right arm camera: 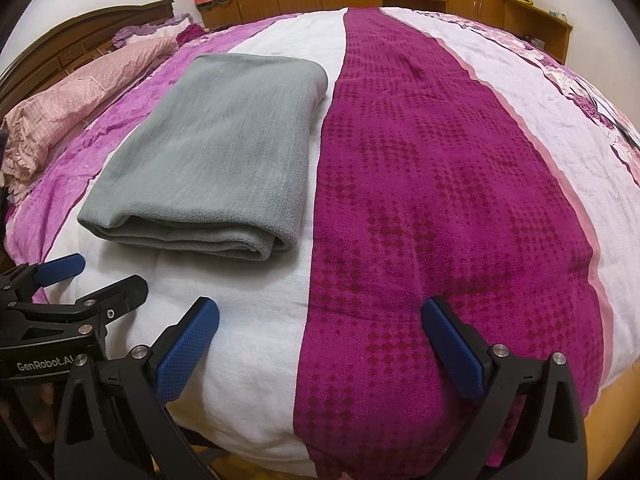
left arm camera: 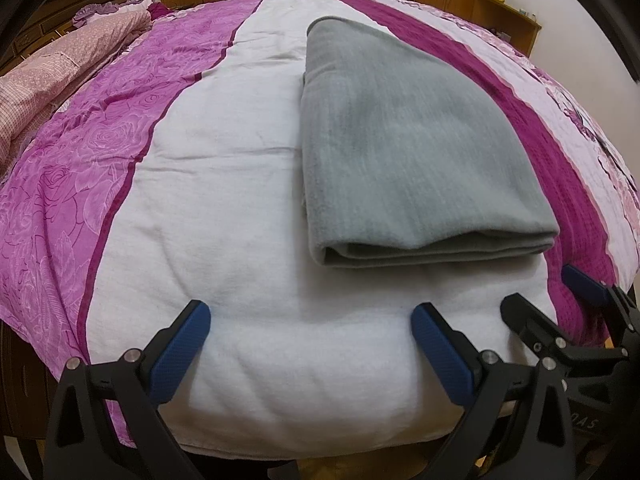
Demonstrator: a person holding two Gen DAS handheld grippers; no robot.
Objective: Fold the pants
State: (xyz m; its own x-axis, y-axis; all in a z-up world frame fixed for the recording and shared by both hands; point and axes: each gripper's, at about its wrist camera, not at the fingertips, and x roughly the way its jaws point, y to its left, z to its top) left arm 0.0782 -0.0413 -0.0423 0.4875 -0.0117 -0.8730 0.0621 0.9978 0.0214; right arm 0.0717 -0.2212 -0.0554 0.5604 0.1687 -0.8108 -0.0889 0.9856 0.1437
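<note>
Bedroom; bed (left arm camera: 248, 208) under striped pink, white and magenta quilt. Left gripper (left arm camera: 312, 320): jaws spread wide, empty, over white stripe. Right gripper (right arm camera: 320, 316): likewise wide apart, empty, straddling white and magenta stripes. Grey pants (left arm camera: 404, 148), folded, flat on white stripe just beyond both. Pink pillow (right arm camera: 76, 100) far left.

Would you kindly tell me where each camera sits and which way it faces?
Left wrist: on the left gripper, tilted down at the folded grey fleece pants on the striped pink-and-white bedspread; the right gripper shows beside it.
Right wrist: on the right gripper, aimed over the magenta stripe; the left gripper shows.
Shared: pants, bedspread, open grippers.
</note>
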